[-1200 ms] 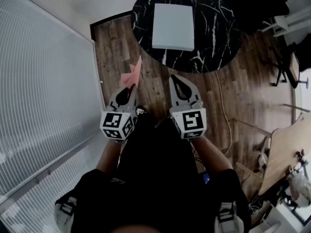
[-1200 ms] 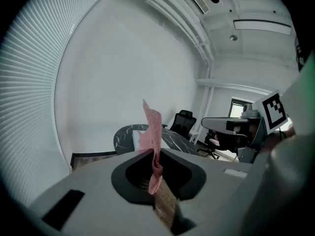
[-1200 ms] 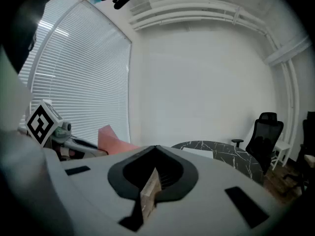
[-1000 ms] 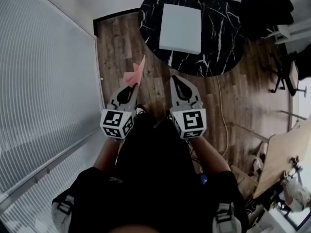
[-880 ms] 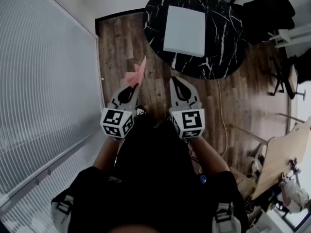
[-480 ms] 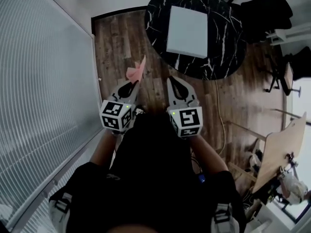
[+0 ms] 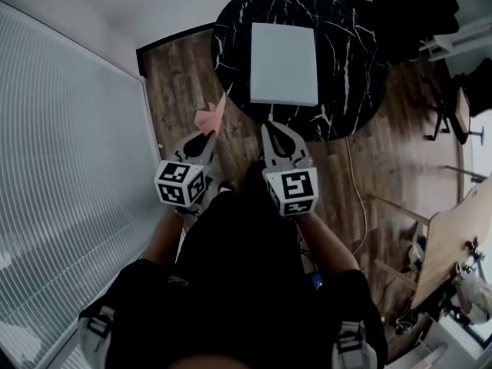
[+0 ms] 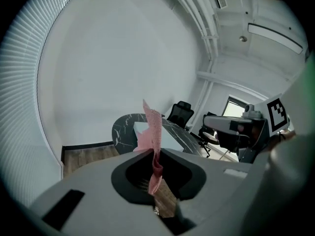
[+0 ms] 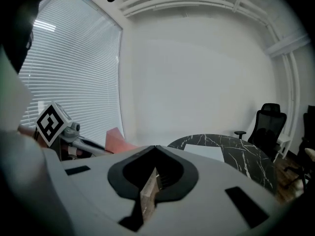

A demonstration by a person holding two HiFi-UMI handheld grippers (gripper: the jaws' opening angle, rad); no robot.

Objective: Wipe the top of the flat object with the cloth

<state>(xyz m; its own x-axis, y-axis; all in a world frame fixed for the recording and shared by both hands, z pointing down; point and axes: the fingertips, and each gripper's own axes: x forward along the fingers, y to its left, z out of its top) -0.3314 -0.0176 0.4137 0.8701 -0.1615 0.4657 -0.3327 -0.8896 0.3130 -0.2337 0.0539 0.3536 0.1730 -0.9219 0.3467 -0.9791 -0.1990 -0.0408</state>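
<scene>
A white flat square object [image 7: 284,64] lies on the round black marble table [image 7: 354,60] ahead of me; the object shows again in the left gripper view [image 8: 170,139] and in the right gripper view [image 9: 205,153]. My left gripper [image 7: 213,132] is shut on a pink cloth [image 7: 210,117], which sticks up from its tips [image 8: 153,132]. My right gripper [image 7: 270,127] is shut with nothing in it, its tips near the table's front edge. Both grippers are held in the air over the wooden floor, short of the table. The pink cloth [image 9: 116,140] also appears at the left of the right gripper view.
A window with white blinds [image 7: 69,175] runs along the left. Black office chairs [image 7: 411,6] stand behind the table. A wooden desk [image 7: 453,237] and a cable [image 7: 355,183] on the wooden floor lie to the right.
The table and the white object have come closer and lower in the head view. Both grippers have kept their pose, the left still holding the cloth.
</scene>
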